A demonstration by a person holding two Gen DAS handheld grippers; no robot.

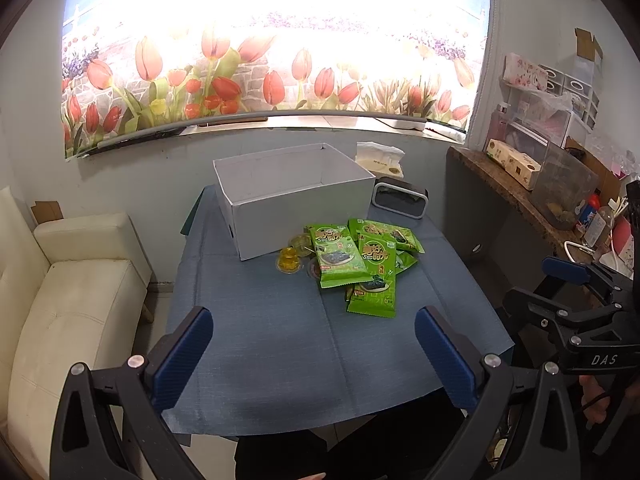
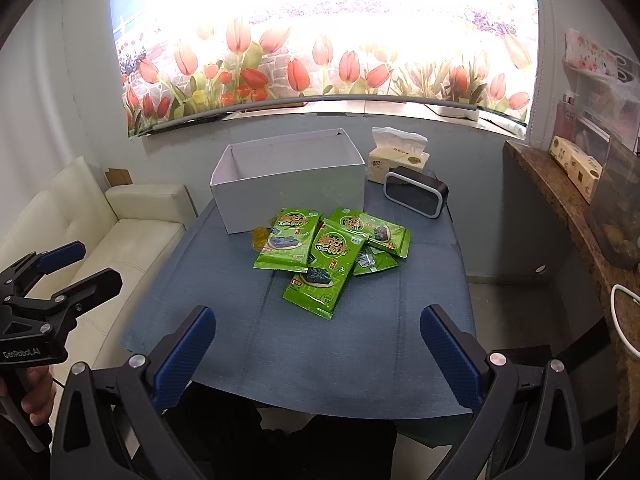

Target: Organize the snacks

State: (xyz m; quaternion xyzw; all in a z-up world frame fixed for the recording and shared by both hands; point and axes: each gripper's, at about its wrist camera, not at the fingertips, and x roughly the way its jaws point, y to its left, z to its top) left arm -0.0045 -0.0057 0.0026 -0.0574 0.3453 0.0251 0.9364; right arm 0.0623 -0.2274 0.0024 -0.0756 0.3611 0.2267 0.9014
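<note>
Loosely overlapping glossy green snack packets (image 2: 320,256)

The packets (image 2: 320,256) overlap, so the lowest are mostly covered, one at 3 o'clock of the heap showing only a corner. A jelly cup (image 1: 289,260) at 9 o'clock is half hidden in the right view. The box (image 1: 292,200) floor is out of sight. The window (image 1: 280,20) is blown out white. The sofa (image 1: 60,300) is cut off at the left edge.

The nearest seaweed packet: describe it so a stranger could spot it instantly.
Start at the open white box on the blue tablecloth. In front lies a pile of green packets; the nearest seaweed packet sits on top, pointing lengthwise toward the camera and reaching closest to the table's near edge.
</note>
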